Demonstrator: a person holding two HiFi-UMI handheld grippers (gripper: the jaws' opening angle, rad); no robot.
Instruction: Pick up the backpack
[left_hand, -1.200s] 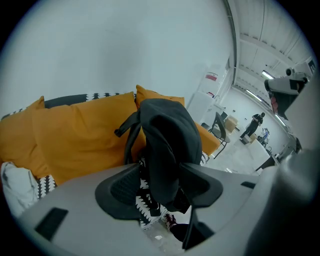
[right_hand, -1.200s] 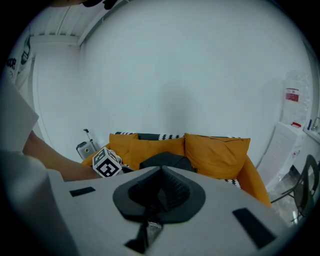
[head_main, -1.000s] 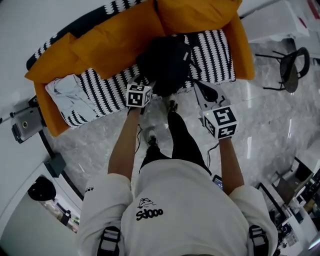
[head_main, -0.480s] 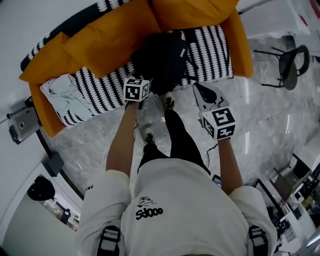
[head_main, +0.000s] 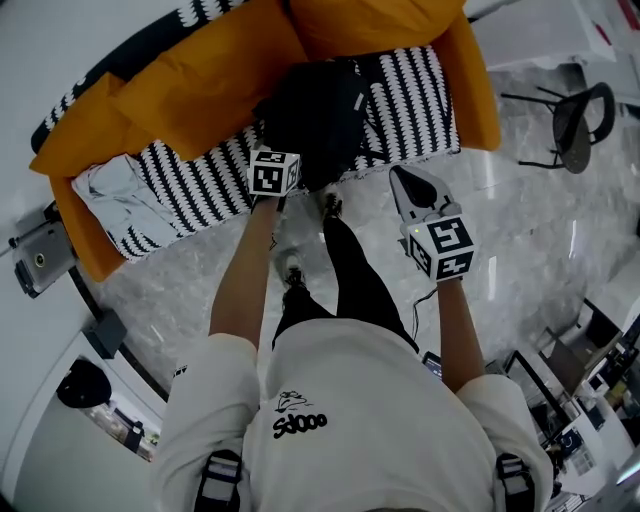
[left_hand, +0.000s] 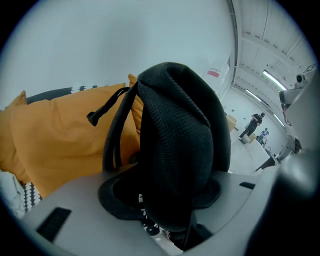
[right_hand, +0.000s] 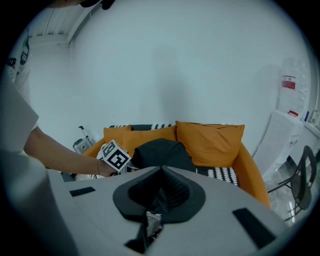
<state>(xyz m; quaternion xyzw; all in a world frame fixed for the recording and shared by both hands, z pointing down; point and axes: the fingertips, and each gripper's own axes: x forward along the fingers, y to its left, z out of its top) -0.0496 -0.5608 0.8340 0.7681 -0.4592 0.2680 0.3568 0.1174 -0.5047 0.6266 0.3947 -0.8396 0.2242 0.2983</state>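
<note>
a black mesh backpack (head_main: 312, 118) is set upright on the striped sofa seat (head_main: 412, 95), backed by orange cushions (head_main: 190, 85).

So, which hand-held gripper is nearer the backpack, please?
Left. The left hand-held gripper has the backpack between its closing jaws; the right hand-held gripper hangs apart, over the floor.

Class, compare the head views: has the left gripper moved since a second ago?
Yes. The left gripper has come nearer the black backpack on the orange sofa, and its jaws are closing with the backpack between them.
</note>
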